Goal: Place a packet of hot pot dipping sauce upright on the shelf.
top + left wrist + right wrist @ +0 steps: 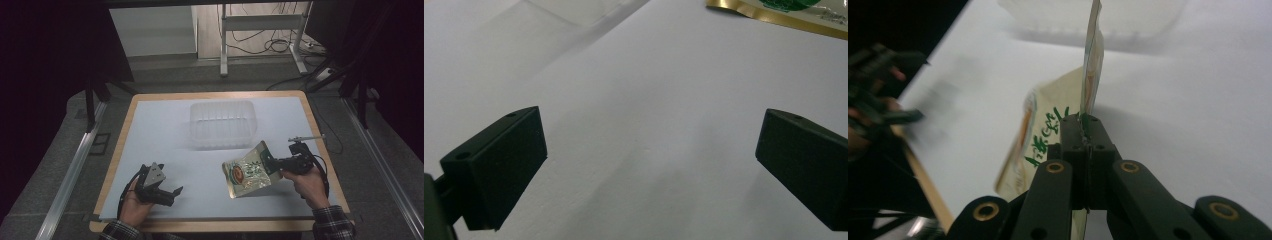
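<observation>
— Foil and green print: that's the pouch you've got near the table's right edge?

— Yes. My right gripper has its jaws clamped together on the pouch's edge, toward one corner. In the right gripper view the pouch stands edge-on above the jaws and sags away to one side.

— And your other hand?

— My left gripper sits near the front-left corner, jaws wide apart with nothing between them, just bare white table.

— What might go wrong?

— I judge the grip thin: only a strip of foil is pinched, so the hanging weight could pull it free or let it twist.

— Room to move?

— Plenty. The clear tub stands near the far edge, centre, with open table between it and the pouch. My right hand is close to the right edge, though.
</observation>
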A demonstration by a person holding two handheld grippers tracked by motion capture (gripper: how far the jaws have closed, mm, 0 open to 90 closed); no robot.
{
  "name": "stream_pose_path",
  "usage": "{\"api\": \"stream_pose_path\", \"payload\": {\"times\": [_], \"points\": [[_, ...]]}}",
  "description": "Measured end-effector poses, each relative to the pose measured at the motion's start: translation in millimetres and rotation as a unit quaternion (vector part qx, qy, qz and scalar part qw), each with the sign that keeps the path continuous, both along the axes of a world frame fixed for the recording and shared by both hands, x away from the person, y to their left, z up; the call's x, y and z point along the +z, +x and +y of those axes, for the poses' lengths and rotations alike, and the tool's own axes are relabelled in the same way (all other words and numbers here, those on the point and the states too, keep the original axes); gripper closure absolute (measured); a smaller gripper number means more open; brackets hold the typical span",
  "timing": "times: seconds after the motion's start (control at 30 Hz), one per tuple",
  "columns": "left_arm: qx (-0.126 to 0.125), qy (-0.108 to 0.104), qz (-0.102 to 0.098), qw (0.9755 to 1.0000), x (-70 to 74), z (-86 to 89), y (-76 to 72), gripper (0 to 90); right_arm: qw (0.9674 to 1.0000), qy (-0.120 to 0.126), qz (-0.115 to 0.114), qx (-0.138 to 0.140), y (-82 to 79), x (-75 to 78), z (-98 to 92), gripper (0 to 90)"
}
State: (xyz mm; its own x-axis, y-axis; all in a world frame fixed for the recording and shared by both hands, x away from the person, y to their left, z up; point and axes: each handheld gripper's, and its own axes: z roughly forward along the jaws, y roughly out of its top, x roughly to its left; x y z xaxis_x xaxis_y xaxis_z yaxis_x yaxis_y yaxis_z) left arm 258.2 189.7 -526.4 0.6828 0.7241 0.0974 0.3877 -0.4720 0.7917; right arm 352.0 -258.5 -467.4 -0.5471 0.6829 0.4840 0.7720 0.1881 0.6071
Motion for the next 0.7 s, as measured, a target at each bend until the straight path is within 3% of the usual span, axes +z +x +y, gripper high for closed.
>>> {"api": "stream_pose_path", "payload": {"times": [0.07,0.27,0.7], "points": [[-0.001,0.001,0.001,1.0,0.2,0.1,-0.1,0.0,0.9997,0.023,0.009,0.001,0.9,5.6,1.3,89.0],[-0.002,0.003,-0.001,1.0,0.3,-0.2,-0.1,0.0,0.9986,0.049,0.017,0.008,1.2,16.2,7.8,89.1],[-0.001,0.002,-0.002,1.0,0.4,-0.2,-0.3,0.0,0.9983,0.056,0.001,0.018,-2.1,46.7,27.0,89.1]]}}
